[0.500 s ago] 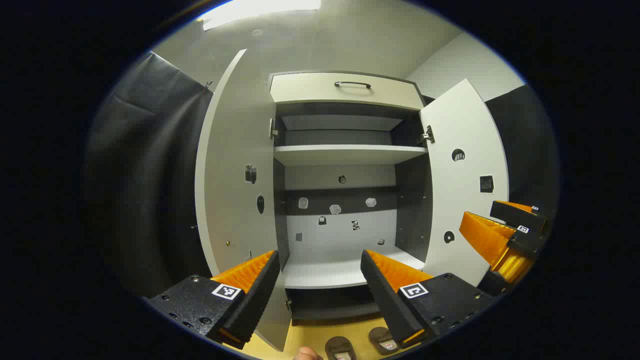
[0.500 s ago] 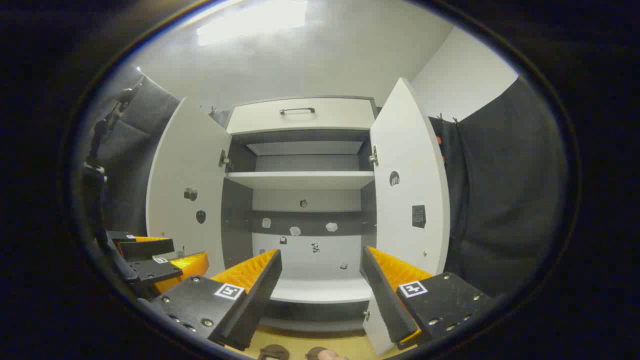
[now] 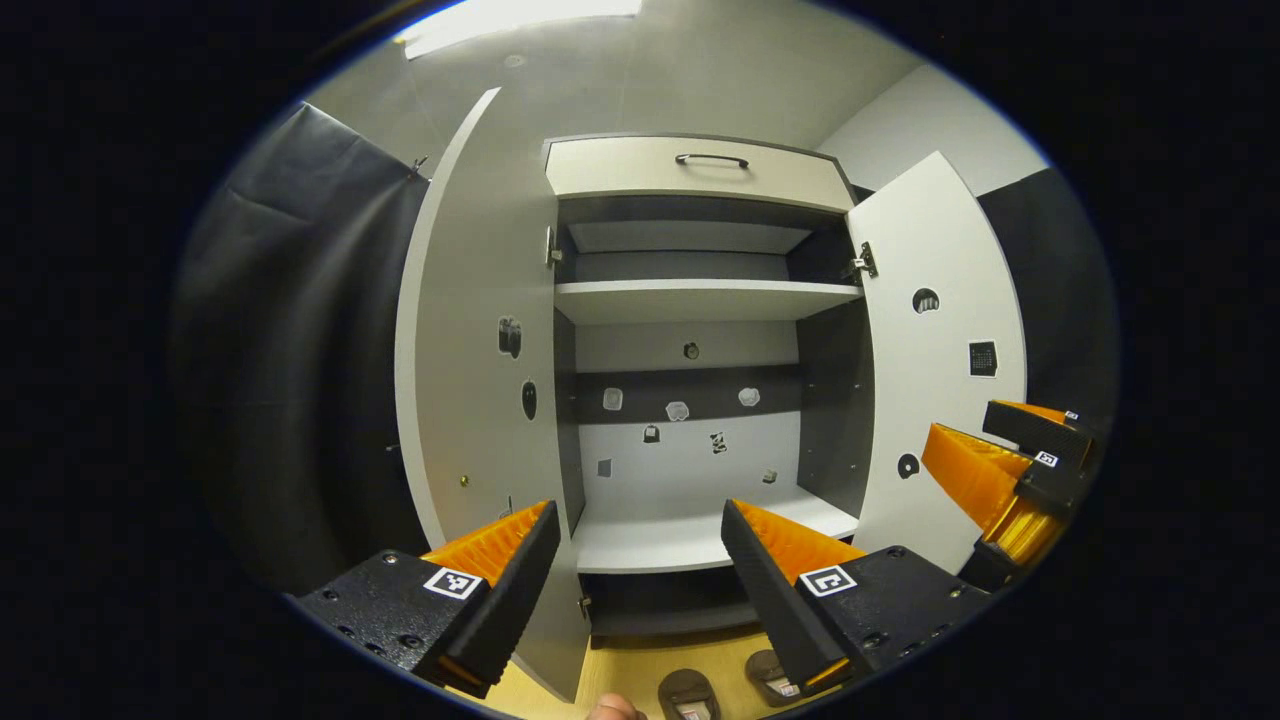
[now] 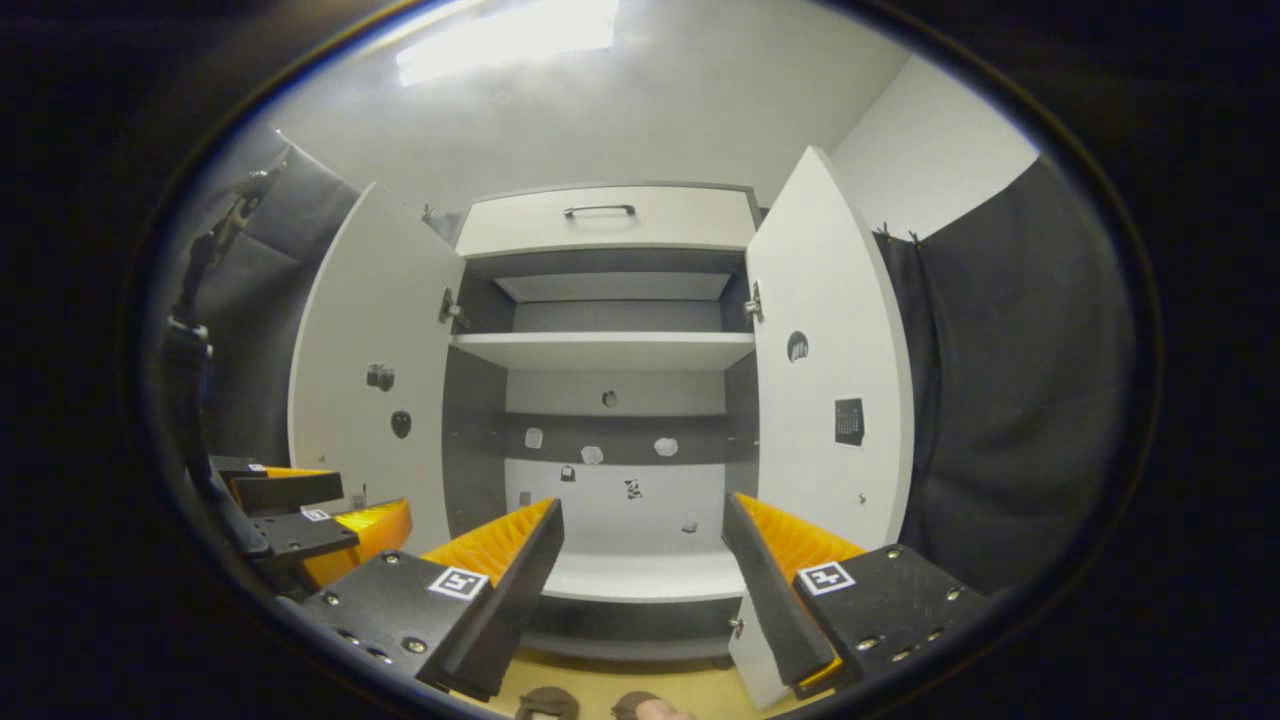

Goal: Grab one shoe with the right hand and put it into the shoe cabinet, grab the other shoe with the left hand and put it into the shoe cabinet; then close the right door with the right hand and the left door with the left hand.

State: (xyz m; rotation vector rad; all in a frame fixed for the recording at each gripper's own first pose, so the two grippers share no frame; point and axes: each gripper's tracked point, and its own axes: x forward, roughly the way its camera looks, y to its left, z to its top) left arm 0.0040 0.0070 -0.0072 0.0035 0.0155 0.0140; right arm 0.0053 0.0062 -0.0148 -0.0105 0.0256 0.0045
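Observation:
The white shoe cabinet [image 3: 700, 298] stands ahead with both doors swung wide, the left door [image 3: 470, 350] and the right door [image 3: 940, 350]. Its shelves [image 4: 610, 350] are bare. Two dark brown shoes [image 3: 688, 695] [image 3: 770, 672] lie side by side on the wooden floor just in front of it; their tops also peek in at the bottom of the right gripper view [image 4: 547, 703]. My left gripper [image 3: 638, 520] is open and holds nothing, aimed at the lower shelf. My right gripper [image 4: 640, 515] is open and holds nothing too, and appears beside the right door [image 3: 1010, 450].
A drawer with a dark handle [image 3: 710, 160] tops the cabinet. Small stickers dot the back panel and the doors. Black cloth [image 4: 1010, 400] hangs on both sides. A bit of the person [image 3: 612, 708] shows at the bottom edge, near the shoes.
Both views have shifted slightly: the cabinet sits a little higher and larger, and a bit more of the shoes shows in the left gripper view. Both grippers have stayed open.

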